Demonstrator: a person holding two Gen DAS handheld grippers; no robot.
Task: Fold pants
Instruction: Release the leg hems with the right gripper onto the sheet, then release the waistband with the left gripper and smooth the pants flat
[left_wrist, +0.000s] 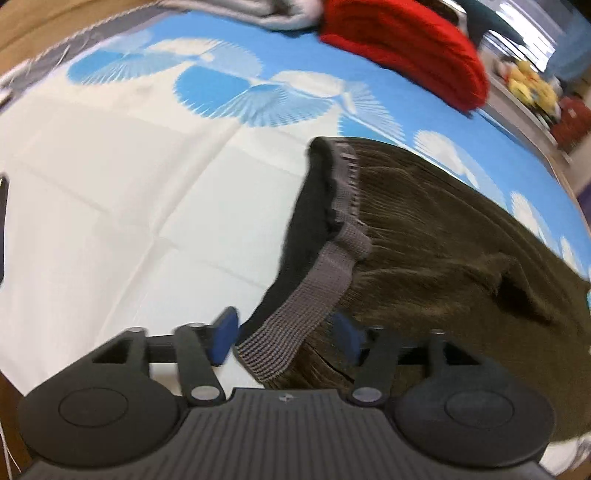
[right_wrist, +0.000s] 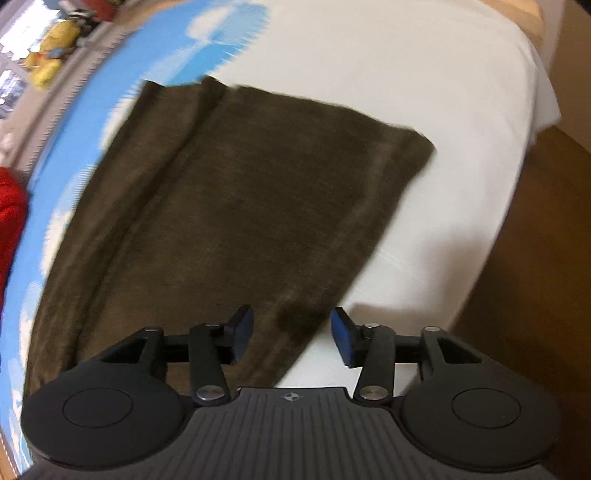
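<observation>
Blue-white sheet (left_wrist: 110, 192) under brown pants (left_wrist: 443, 240)

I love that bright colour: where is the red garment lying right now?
In the left wrist view the red garment lies at the top right on the blue-patterned sheet, beyond the brown pants.

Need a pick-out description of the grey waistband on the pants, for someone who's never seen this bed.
Start at the blue-and-white bedsheet and find the olive-brown pants lying on it, below the red garment. The grey waistband runs along their open end, by the left tool. It alone is grey ribbed elastic; the rest is brown.
</observation>
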